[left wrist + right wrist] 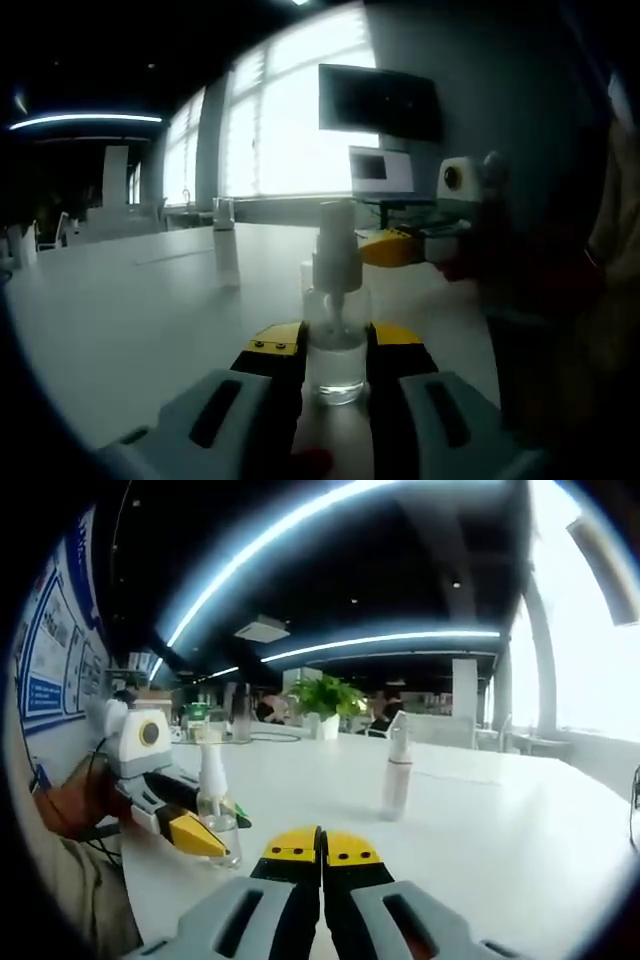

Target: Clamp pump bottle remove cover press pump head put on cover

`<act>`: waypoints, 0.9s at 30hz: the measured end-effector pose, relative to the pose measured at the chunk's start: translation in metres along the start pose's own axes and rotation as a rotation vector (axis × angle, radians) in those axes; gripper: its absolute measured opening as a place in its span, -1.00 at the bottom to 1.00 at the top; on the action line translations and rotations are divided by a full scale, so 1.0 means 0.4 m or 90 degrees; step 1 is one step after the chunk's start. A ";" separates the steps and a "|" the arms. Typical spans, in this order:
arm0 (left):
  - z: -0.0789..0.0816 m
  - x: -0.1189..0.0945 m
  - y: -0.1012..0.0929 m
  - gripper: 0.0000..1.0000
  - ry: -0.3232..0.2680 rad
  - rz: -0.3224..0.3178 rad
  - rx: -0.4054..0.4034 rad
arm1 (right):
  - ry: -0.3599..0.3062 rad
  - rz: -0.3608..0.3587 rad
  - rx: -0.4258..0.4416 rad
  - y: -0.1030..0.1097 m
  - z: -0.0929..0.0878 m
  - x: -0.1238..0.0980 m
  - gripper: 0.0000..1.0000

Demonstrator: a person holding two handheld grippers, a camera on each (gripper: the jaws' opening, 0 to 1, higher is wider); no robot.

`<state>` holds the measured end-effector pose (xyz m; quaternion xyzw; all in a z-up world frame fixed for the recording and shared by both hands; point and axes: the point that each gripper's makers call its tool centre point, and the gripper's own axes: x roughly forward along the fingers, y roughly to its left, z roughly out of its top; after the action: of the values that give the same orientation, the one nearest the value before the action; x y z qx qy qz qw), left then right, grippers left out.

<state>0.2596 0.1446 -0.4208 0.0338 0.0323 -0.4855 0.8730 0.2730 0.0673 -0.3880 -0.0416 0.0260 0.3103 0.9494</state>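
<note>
Left gripper (337,350) clamps the clear pump bottle (336,345) upright on the white table (130,310) (its base is hidden between the jaws). Right gripper (321,845) is fully closed, holding nothing; the cover (396,775) stands well apart.

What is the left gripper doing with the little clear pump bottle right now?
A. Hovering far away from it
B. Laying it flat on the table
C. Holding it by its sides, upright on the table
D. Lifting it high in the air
C: in the left gripper view, the left gripper has its yellow-tipped jaws on either side of the clear pump bottle, which stands upright on the white table.
</note>
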 end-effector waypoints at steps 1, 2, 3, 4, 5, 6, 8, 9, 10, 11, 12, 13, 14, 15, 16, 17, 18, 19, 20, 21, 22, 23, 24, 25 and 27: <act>0.000 0.000 0.000 -0.70 0.000 0.000 0.000 | 0.006 -0.002 -0.003 -0.002 0.001 0.001 -1.00; 0.000 0.000 0.000 -0.70 0.000 0.000 0.001 | 0.010 -0.002 -0.007 -0.003 0.002 0.002 -1.00; 0.000 0.000 0.000 -0.70 0.000 0.000 0.001 | 0.013 0.000 -0.017 0.000 0.005 0.003 -1.00; 0.000 0.000 0.000 -0.70 0.000 0.000 0.001 | 0.021 0.000 -0.027 -0.001 0.008 0.004 -1.00; 0.000 0.000 0.000 -0.70 0.000 0.000 0.001 | 0.024 0.000 -0.031 -0.004 0.011 0.004 -1.00; 0.000 0.000 0.000 -0.70 0.000 0.000 0.001 | 0.026 0.000 -0.033 -0.005 0.013 0.003 -1.00; 0.000 0.000 0.001 -0.70 0.000 0.000 0.001 | 0.027 0.004 -0.032 -0.008 0.025 0.001 -1.00; 0.000 0.000 0.001 -0.70 0.000 0.000 0.001 | 0.027 0.005 -0.032 -0.005 0.030 0.000 -1.00; 0.000 0.000 0.000 -0.70 0.000 0.001 0.002 | 0.026 0.006 -0.033 -0.003 0.036 -0.001 -1.00; 0.000 0.000 -0.001 -0.70 0.000 0.001 0.003 | 0.026 0.007 -0.034 -0.002 0.043 -0.002 -1.00; 0.000 0.000 -0.001 -0.70 0.000 0.001 0.003 | 0.027 0.013 -0.033 0.002 0.049 -0.002 -1.00; 0.000 0.001 -0.002 -0.70 0.000 0.001 0.003 | 0.028 0.019 -0.031 0.006 0.055 -0.003 -1.00; 0.001 0.001 -0.002 -0.70 0.000 0.000 0.004 | 0.030 0.020 -0.030 0.008 0.058 -0.003 -1.00; 0.001 0.001 -0.002 -0.70 0.000 0.000 0.004 | 0.034 0.023 -0.036 0.013 0.064 -0.004 -1.00; 0.001 0.001 -0.002 -0.70 0.000 0.000 0.004 | 0.034 0.022 -0.043 0.012 0.067 -0.005 -1.00; 0.001 0.001 -0.002 -0.70 0.000 0.000 0.004 | 0.036 0.022 -0.055 0.010 0.073 -0.006 -1.00; 0.001 0.001 -0.003 -0.70 0.000 0.000 0.004 | 0.037 0.024 -0.061 0.013 0.077 -0.007 -1.00; 0.001 0.001 -0.003 -0.70 0.000 0.001 0.004 | 0.039 0.026 -0.066 0.016 0.078 -0.005 -1.00; 0.001 0.001 -0.003 -0.70 0.000 0.001 0.004 | 0.042 0.027 -0.075 0.017 0.080 -0.005 -1.00; 0.002 0.001 -0.003 -0.70 -0.001 0.001 0.005 | 0.047 0.020 -0.098 0.012 0.084 -0.005 -1.00; 0.001 0.000 -0.003 -0.70 -0.001 0.001 0.006 | 0.048 0.019 -0.106 0.012 0.085 -0.005 -1.00; 0.002 0.000 -0.003 -0.70 -0.001 0.002 0.007 | 0.051 0.020 -0.123 0.017 0.090 -0.004 -1.00; 0.002 0.000 -0.003 -0.70 -0.001 0.002 0.007 | 0.052 0.021 -0.124 0.019 0.091 -0.004 -1.00; 0.002 0.000 -0.003 -0.70 -0.001 0.002 0.007 | 0.054 0.025 -0.127 0.023 0.094 -0.004 -1.00; 0.002 0.000 -0.004 -0.70 0.000 0.002 0.007 | 0.059 0.033 -0.138 0.030 0.100 -0.003 -1.00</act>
<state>0.2584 0.1437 -0.4202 0.0381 0.0294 -0.4846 0.8734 0.2658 0.0800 -0.3491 -0.1572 0.0369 0.3335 0.9288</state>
